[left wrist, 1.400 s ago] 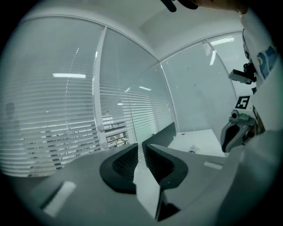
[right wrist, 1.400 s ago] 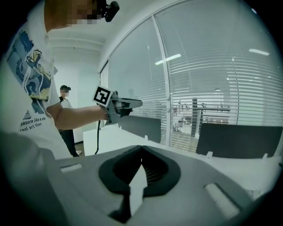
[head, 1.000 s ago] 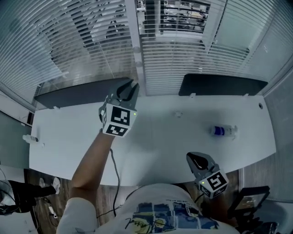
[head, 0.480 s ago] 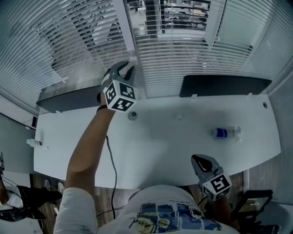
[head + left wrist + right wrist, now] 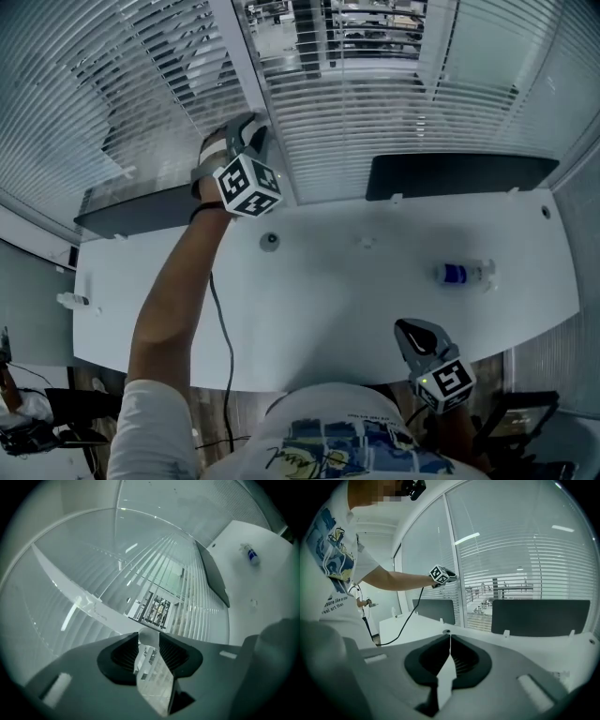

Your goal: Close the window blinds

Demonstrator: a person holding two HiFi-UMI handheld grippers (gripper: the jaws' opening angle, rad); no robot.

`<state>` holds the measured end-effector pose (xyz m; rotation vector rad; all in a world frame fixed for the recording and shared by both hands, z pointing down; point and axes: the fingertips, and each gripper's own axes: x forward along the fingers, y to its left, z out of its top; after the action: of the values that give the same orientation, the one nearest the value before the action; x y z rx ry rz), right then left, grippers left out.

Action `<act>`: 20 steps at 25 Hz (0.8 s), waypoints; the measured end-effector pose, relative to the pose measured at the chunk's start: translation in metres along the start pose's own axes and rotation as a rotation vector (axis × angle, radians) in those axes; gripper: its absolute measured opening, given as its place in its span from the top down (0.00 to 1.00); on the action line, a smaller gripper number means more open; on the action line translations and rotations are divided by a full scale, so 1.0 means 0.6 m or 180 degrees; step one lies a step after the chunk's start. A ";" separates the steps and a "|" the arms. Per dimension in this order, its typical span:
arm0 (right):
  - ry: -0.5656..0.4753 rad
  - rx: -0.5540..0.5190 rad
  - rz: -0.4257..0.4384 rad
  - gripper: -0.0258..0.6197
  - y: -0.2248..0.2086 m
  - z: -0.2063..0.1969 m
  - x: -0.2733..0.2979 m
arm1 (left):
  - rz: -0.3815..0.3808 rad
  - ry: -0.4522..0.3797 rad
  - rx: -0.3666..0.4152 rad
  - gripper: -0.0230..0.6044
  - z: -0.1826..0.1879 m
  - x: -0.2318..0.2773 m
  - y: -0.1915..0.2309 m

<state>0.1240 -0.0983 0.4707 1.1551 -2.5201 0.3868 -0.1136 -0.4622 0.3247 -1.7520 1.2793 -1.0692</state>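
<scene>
The window blinds hang in two panels, a left one [image 5: 122, 84] and a right one [image 5: 375, 122], their white slats tilted so the room beyond shows through. A white window post [image 5: 246, 75] stands between them. My left gripper [image 5: 242, 139] is held up against this post, arm stretched over the desk. Its jaws have just been opening and now stand open; in the left gripper view [image 5: 149, 641] only the post [image 5: 79, 599] and slats [image 5: 178, 573] show through the gap. My right gripper [image 5: 412, 333] hangs shut by the desk's near edge, holding nothing [image 5: 449, 637].
A white desk [image 5: 328, 300] runs under the window with two dark screens [image 5: 459, 173] [image 5: 141, 202] along its back. A small bottle [image 5: 459, 273] lies at the right, and a round grommet [image 5: 270, 241] sits below the left gripper. A cable [image 5: 220, 319] trails from the left arm.
My left gripper has moved from over the desk's back edge up to the window post, rolled, and opened its jaws wider. The right gripper has stayed put.
</scene>
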 end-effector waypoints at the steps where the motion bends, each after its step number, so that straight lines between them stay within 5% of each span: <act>1: 0.0000 0.0004 -0.0001 0.95 0.000 0.001 0.000 | 0.0017 0.0015 0.0087 0.76 0.000 0.003 0.002; 11: 0.0011 0.0057 0.0013 0.95 -0.012 -0.014 -0.004 | 0.0062 0.0233 0.0910 0.74 0.002 0.037 -0.003; 20: 0.0036 0.0099 0.0021 0.95 -0.015 -0.021 -0.006 | 0.0132 0.0255 0.0573 0.76 -0.001 0.039 0.000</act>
<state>0.1357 -0.0968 0.4815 1.1532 -2.5172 0.4345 -0.1104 -0.4848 0.3298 -1.5561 1.2217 -1.2025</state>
